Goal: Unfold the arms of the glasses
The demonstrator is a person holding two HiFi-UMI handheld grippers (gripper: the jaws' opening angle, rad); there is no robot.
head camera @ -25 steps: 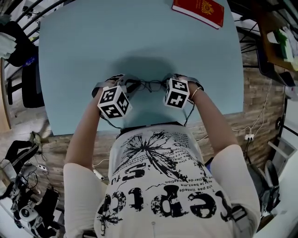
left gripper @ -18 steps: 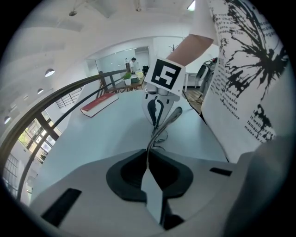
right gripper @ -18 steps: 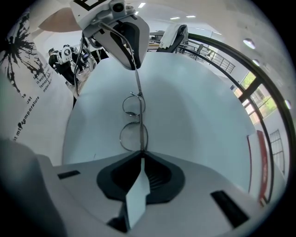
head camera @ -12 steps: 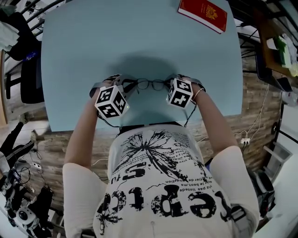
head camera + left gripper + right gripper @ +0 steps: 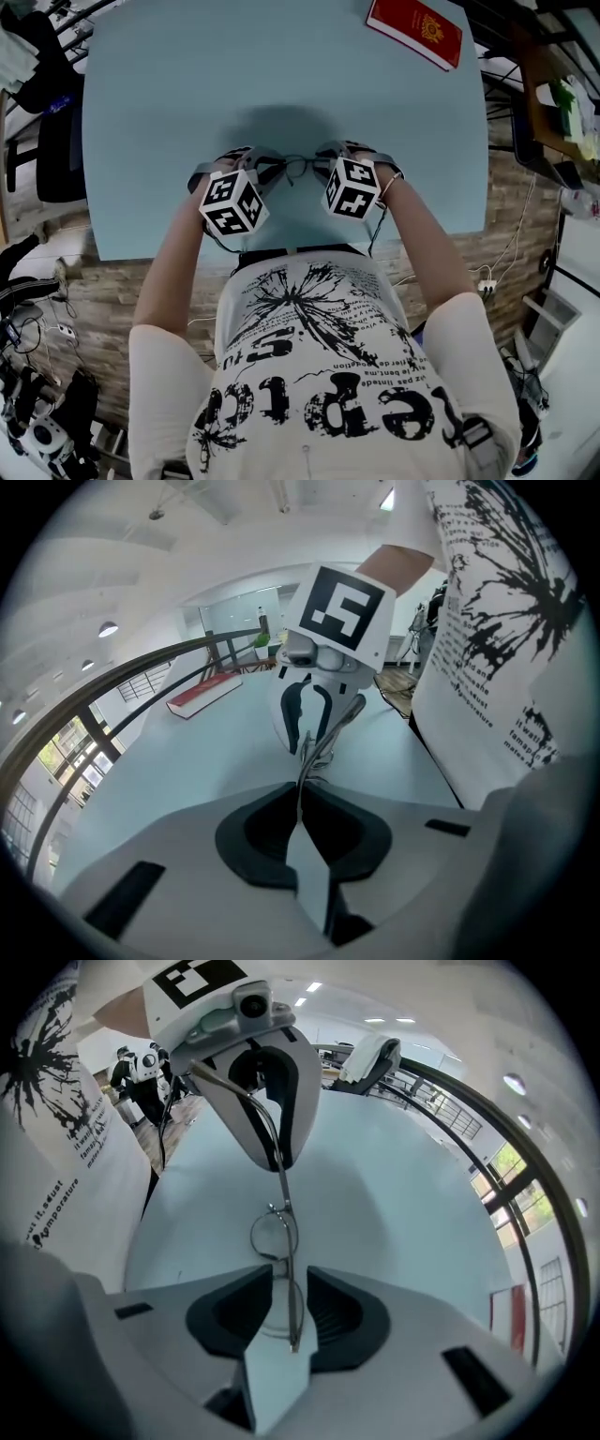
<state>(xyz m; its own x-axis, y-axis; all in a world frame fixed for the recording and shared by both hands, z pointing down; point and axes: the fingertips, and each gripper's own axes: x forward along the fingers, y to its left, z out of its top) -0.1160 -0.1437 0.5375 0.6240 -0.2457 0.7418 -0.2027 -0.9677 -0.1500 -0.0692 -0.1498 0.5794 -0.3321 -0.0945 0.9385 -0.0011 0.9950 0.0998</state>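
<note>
Left gripper view: the left gripper (image 5: 300,794) is clamped tight on a thin metal arm of the glasses (image 5: 328,733). The right gripper (image 5: 286,1312) has just been opening its jaws; the frame's end stands between them, clear of both pads. In the head view, the glasses are at mid-frame between both grippers, over the pale blue table (image 5: 187,84). A red book (image 5: 415,30) lies at upper right.

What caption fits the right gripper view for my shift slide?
Right gripper, jaws just opened with the glasses between them over the blue table; left gripper clamps the far end.
</note>
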